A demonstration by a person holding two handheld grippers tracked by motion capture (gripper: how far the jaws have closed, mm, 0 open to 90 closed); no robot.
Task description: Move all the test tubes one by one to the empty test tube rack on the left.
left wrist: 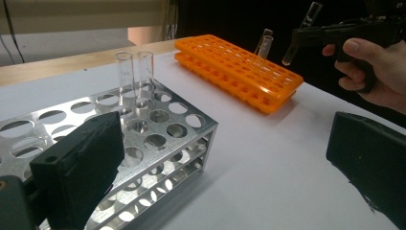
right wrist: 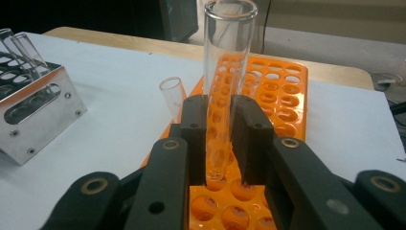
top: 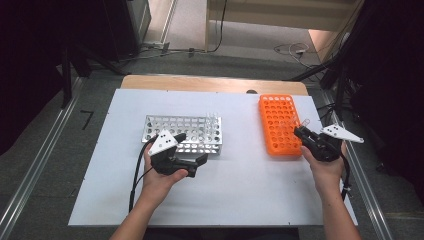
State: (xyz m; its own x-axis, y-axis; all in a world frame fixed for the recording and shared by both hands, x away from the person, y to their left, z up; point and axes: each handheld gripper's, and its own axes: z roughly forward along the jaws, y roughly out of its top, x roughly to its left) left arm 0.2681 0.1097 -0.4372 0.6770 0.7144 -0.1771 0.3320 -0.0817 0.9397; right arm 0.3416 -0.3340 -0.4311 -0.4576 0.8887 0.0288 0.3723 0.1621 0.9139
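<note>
Glass, clear and empty, the test tube point(right wrist: 225, 72) stands clamped between the pads of the right tool point(right wrist: 221, 139), its rounded bottom hanging just above the holes of the orange rack point(right wrist: 277, 91). In the high view the right tool point(top: 306, 134) sits over the rack's near right edge point(top: 278, 125), with the tube point(top: 303, 122) angled up from its tip. A second tube point(right wrist: 171, 93) already stands in the orange rack just beside the held one.

Doing this step well, by the look of it, means bringing the tube upright over one chosen hole, centring the rounded end, and lowering it straight down before easing the grip; coming in tilted risks catching the plastic rim or knocking the neighbouring tube.

Well apart on the white counter point(top: 235, 190), the left tool point(top: 195, 162) rests low beside the near corner of the metal rack point(top: 182, 131), its jaws standing wide with nothing between them. Two more tubes point(left wrist: 134, 76) stand in that rack's far corner.
</note>
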